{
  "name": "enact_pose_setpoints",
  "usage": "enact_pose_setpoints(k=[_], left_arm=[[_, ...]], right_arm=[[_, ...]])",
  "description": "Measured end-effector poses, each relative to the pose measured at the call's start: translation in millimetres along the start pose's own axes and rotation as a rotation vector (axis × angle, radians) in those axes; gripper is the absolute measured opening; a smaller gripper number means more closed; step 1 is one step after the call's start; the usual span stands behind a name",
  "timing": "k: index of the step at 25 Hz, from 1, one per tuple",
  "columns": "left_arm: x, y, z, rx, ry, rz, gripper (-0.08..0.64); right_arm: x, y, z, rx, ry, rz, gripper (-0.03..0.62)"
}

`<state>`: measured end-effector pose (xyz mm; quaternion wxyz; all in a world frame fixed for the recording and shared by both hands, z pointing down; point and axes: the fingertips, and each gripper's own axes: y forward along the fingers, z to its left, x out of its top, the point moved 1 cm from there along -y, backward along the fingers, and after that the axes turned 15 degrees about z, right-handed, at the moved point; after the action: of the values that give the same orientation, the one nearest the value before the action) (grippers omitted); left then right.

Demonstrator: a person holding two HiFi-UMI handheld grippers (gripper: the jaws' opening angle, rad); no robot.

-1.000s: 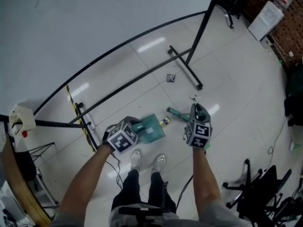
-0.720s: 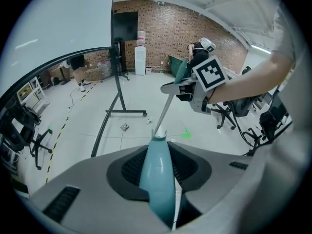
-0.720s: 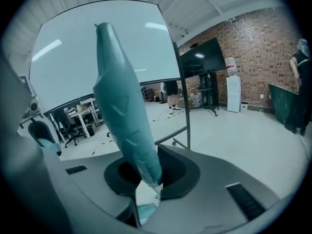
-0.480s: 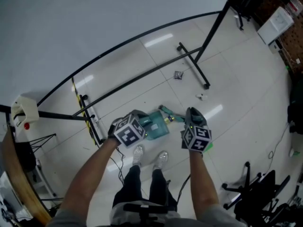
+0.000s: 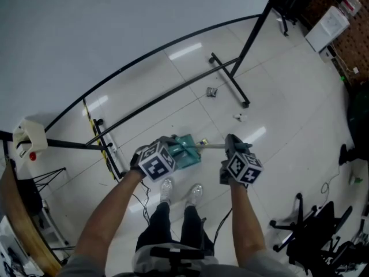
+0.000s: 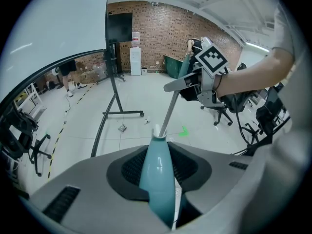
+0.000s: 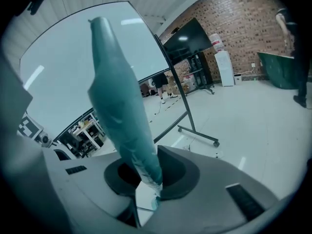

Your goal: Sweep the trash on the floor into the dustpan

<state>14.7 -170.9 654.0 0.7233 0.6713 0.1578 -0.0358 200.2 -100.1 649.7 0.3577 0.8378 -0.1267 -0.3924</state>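
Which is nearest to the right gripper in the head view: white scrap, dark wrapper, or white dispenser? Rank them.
From the right gripper:
1. White scrap, just ahead of it.
2. Dark wrapper, farther ahead, slightly left.
3. White dispenser, far off at upper right.

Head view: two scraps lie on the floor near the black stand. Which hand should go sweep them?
Right, probably. The right gripper is shut on the broom, and the crumpled scrap and the small white scrap lie nearer its side. The left gripper holds the dustpan.
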Motion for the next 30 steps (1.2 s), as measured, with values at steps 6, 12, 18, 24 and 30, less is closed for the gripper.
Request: enact_pose_setpoints(k=[6, 12, 18, 24, 30], left_arm=[[-8, -4, -4, -0.01, 0.037, 0.021, 0.121], [-17, -13, -2, -0.016, 0.035, 0.034, 0.121], [-24, -26, 2, -0.021, 0.035, 0.058, 0.121], [-39, -23, 9, -0.025, 0.029, 0.088, 0.121], [-32, -9, 11, -0.021, 0.023, 0.096, 0.121]], right_arm=[[14, -19, -1, -0.039, -0.04, -0.07, 0.049], [48, -40, -18, -0.103, -0.058, -0.137, 0.049], [73, -45, -32, -0.163, -0.082, -0.182, 0.049], [70, -29, -41, -0.216, -0.105, -0.173, 0.049], [53, -16, -57, -0.244, -0.065, -0.147, 0.049]])
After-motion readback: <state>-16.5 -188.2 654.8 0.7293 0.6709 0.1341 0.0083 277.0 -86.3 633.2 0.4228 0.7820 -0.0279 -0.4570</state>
